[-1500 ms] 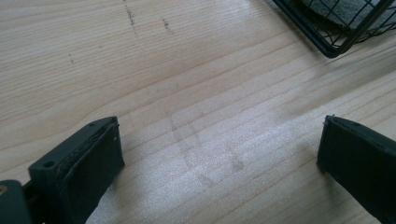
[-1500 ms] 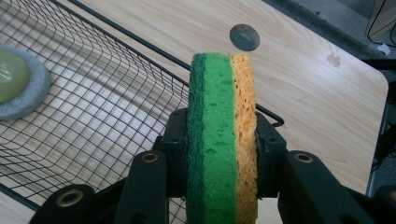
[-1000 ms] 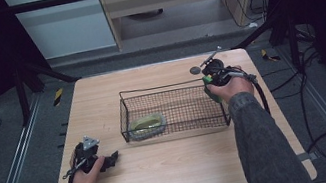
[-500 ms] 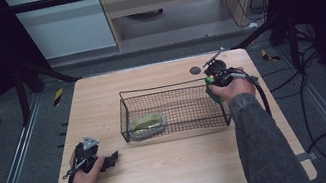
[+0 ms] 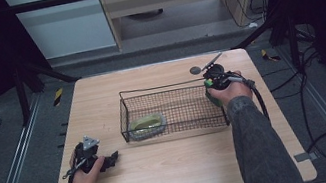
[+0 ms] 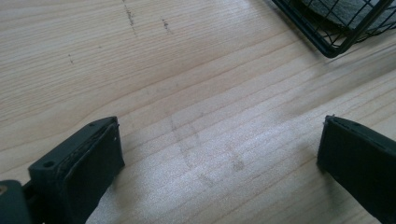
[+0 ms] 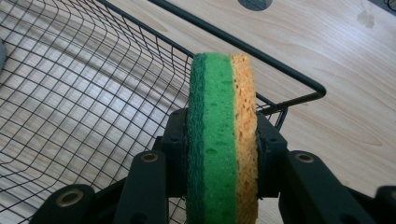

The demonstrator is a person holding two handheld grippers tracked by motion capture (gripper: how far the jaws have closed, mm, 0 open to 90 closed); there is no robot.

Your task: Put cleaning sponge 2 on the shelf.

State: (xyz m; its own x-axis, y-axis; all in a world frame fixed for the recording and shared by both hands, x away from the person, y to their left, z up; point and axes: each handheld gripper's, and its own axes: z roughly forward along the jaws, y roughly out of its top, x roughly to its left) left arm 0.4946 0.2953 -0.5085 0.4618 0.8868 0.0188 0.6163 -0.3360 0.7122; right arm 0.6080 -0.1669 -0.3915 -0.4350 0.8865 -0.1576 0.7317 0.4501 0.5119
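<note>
Counter: pale wooden counter (image 5: pixel 176 180) with visible grain; a dark round spot (image 5: pixel 195 70) sits near its far edge.
Basket: black wire mesh basket (image 5: pixel 169 89), rectangular, near the middle of the counter, long side running left to right.
Basket contents: a pale green object (image 5: pixel 146 123) lies at the basket's left end; too blurred to tell what it is.
Right claw: right claw (image 7: pixel 223 140) is closed on a green-and-yellow scrubbing sponge (image 7: pixel 222 135), jaws pressing its two broad faces.
Sponge: held on edge, dark green scouring layer to the left and yellow-orange foam to the right in the right gripper view; it is above the basket's right end, close to the far right corner of the rim. From the high view, the sponge shows as a green patch at the right hand (image 5: pixel 227 91), at the basket's right end.
Left claw: left claw (image 6: pixel 219 149) is spread wide with nothing between the jaws, low over bare wood.
Left claw position: near the counter's front left, well apart from the basket; one basket corner shows at the upper right of the left gripper view.
Left hand: left hand (image 5: pixel 84 174) grips its tool, forearm entering from the bottom edge.
</note>
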